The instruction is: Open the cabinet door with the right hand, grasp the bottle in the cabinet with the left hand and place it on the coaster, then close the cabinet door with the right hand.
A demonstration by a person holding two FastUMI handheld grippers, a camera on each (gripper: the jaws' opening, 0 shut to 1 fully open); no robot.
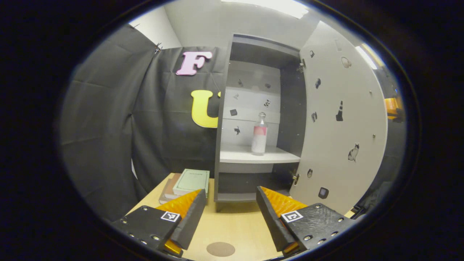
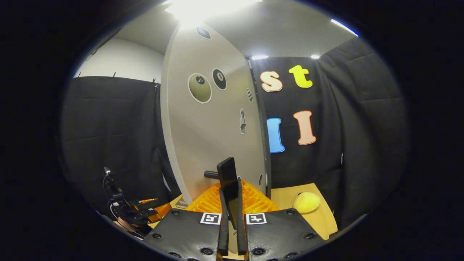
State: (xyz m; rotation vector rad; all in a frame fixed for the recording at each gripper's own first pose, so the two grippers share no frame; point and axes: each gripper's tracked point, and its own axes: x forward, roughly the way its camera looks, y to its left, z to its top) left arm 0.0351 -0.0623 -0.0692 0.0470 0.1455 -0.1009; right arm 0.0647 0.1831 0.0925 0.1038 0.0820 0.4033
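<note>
In the left gripper view the grey cabinet (image 1: pixel 222 119) stands open, its door (image 1: pixel 344 127) swung out to the right. A clear bottle (image 1: pixel 259 134) with a pink label stands upright on the white middle shelf (image 1: pixel 239 156). My left gripper (image 1: pixel 230 191) is open in front of the cabinet, well short of the bottle. A round brown coaster (image 1: pixel 220 249) lies on the wooden table (image 1: pixel 235 221) between its fingers. In the right gripper view my right gripper (image 2: pixel 230 188) is shut on the door's dark handle (image 2: pixel 227 173), with the door (image 2: pixel 210 127) close ahead.
Stacked books (image 1: pixel 190 181) lie on the table left of the cabinet. A yellow soft object (image 2: pixel 306 202) sits on the table (image 2: pixel 319 217) right of the door. The left gripper (image 2: pixel 145 211) and the hand holding it show at lower left in the right gripper view.
</note>
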